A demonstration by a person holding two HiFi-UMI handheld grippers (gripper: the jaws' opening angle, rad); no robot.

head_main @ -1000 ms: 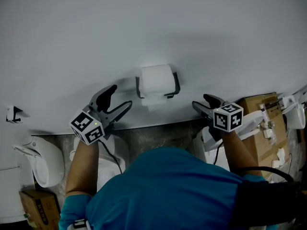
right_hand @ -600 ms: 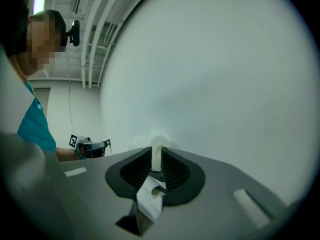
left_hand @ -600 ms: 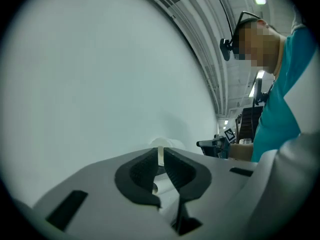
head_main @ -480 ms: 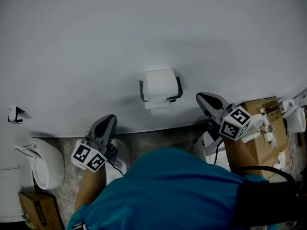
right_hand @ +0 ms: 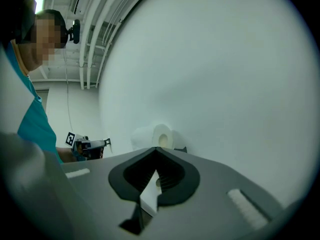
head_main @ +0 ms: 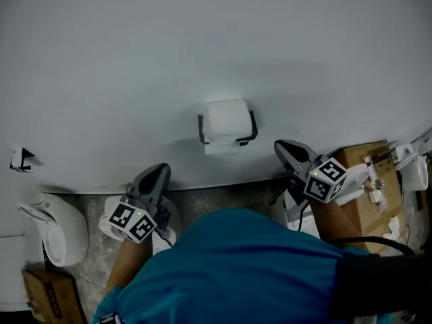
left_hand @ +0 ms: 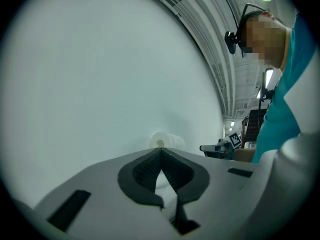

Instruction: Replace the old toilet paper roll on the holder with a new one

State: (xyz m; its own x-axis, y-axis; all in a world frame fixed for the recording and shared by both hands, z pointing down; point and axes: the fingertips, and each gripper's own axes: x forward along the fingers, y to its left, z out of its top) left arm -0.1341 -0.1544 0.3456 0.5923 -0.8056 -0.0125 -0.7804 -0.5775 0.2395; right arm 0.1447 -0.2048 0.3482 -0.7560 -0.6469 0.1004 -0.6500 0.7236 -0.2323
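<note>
A white toilet paper roll [head_main: 226, 120] sits on a black wire holder [head_main: 252, 131] on the pale wall, with a sheet hanging below it. My left gripper [head_main: 155, 173] is shut and empty, below and left of the roll, well apart from it. My right gripper [head_main: 281, 146] is also shut and empty, just to the right of the holder and not touching it. In the left gripper view the roll [left_hand: 161, 141] shows end-on beyond my shut jaws [left_hand: 160, 152]. The right gripper view has the roll [right_hand: 160, 135] just past its shut jaws [right_hand: 156, 151].
A white toilet-like fixture [head_main: 59, 231] stands at the lower left, with a small cardboard box [head_main: 52, 294] beneath it. A larger cardboard box [head_main: 370, 174] with white items sits at the right. A small hook [head_main: 20, 158] is on the wall at far left.
Both grippers went from open to shut with nothing in them. The left gripper drew down and away from the roll; the right one tilted up beside the holder.
</note>
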